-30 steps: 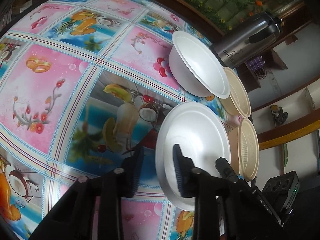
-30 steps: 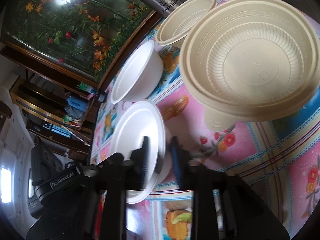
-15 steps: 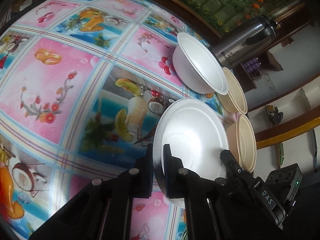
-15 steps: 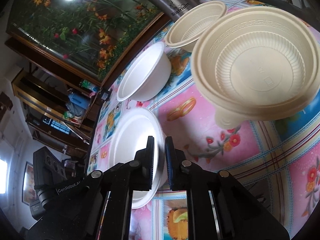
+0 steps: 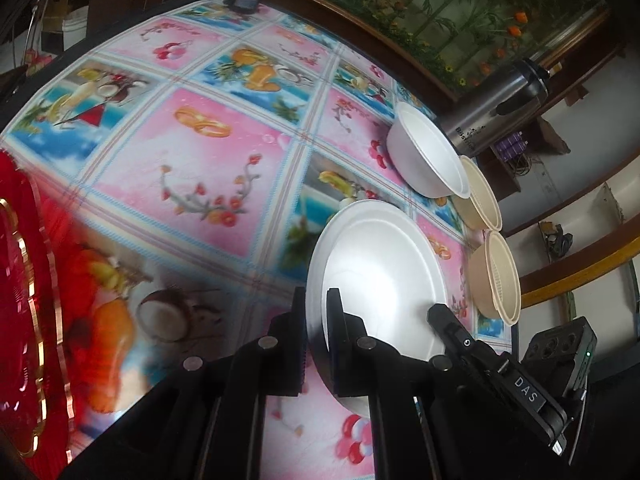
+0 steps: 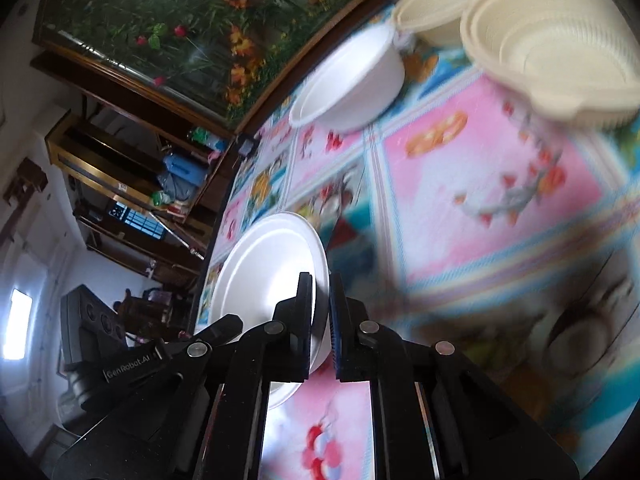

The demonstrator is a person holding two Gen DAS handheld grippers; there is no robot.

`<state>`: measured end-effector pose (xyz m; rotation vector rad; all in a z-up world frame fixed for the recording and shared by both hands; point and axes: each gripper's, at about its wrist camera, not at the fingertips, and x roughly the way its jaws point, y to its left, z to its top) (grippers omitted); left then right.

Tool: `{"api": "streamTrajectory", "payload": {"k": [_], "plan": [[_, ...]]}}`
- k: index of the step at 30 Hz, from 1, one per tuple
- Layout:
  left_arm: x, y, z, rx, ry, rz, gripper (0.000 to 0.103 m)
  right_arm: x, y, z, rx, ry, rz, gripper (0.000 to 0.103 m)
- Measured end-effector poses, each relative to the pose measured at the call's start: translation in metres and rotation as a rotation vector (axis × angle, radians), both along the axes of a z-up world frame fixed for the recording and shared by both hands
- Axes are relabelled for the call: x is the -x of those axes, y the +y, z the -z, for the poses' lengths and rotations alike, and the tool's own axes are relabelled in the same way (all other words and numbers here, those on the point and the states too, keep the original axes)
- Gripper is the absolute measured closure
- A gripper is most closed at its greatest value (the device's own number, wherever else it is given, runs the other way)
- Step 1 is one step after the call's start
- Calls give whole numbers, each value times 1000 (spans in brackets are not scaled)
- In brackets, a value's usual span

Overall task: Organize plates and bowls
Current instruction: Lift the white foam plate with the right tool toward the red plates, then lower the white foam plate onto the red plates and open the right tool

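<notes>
White plate [image 5: 380,264] pinched on opposite rims by both tongs.
Left tongs [image 5: 317,320] and right tongs [image 6: 320,304] each clamp the plate's near edge; the red tray [image 5: 24,280] lies off to the left.

White plate [image 5: 384,276] tilts, lifted — rim pinched on opposite edges. White bowl [image 5: 428,156] sits upright at one o'clock; two cream bowls [image 5: 480,196] [image 5: 498,276] beside it toward three.

left gripper [image 5: 316,312] pinching white plate [image 5: 380,272] rim, right gripper [image 5: 472,340] opposite
</notes>
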<state>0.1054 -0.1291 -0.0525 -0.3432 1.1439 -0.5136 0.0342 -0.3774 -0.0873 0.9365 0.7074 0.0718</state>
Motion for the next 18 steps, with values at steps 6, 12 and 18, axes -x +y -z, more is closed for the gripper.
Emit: {"api": "streamTrajectory", "payload": {"k": [6,12,18], "plan": [[17,40,-23,13,-56,-25,96,-5,32,-20,2,-13,-64,97],[42,97,-63,-23,-176,-80,96,-12,83,-51,3,-65,-185,96],[58,163,-75,-109,-224,-165,94,-34,152,-56,2,-68,-332,96]]}}
